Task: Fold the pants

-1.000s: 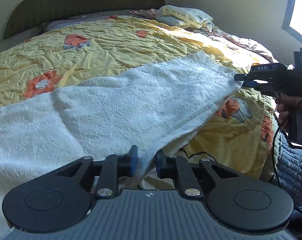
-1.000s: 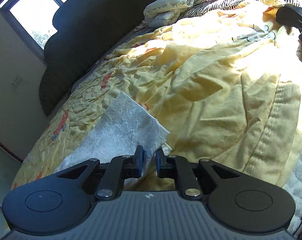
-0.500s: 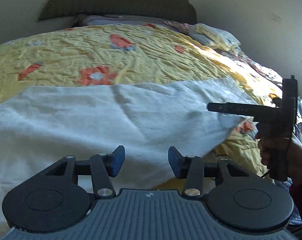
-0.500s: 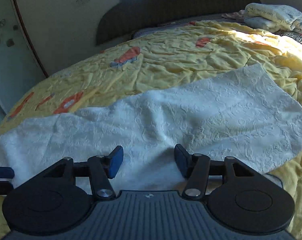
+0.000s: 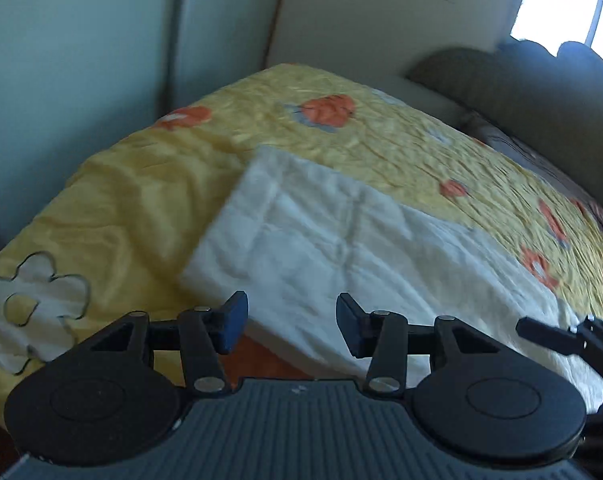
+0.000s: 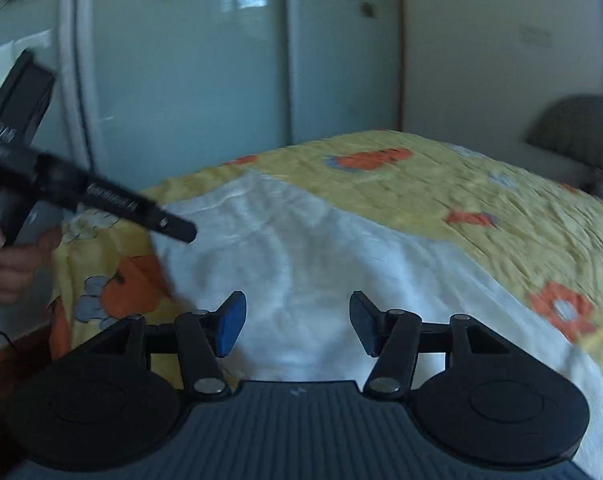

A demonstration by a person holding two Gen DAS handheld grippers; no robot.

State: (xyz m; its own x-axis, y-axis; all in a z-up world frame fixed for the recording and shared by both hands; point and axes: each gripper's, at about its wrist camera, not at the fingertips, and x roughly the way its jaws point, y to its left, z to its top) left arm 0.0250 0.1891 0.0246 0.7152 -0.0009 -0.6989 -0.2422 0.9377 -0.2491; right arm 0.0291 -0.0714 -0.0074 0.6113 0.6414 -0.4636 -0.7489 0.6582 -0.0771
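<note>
White textured pants point(image 5: 333, 240) lie flat in a long strip across the yellow quilt, one squared end with seams toward the bed's corner. My left gripper point(image 5: 291, 320) hovers open just short of that end, nothing between its blue pads. In the right wrist view the pants point(image 6: 301, 248) spread out ahead of my right gripper point(image 6: 297, 320), open and empty above the cloth. The left gripper point(image 6: 181, 232) shows there side-on at the left, held by a hand point(image 6: 5, 264). The right gripper's tip point(image 5: 529, 326) pokes in at the left view's right edge.
A yellow quilt point(image 5: 381, 136) with orange flowers covers the bed and drapes over its corner point(image 6: 101, 280). Pale sliding wardrobe doors point(image 6: 181, 80) stand close behind the bed's end. A dark headboard point(image 5: 521, 88) and a bright window lie far right. Brown floor point(image 6: 5, 356) shows low left.
Both grippers were shut on the pants' edge a second ago; both have let go and opened. Both have swung far along the bed and rolled, now facing the wardrobe end.
</note>
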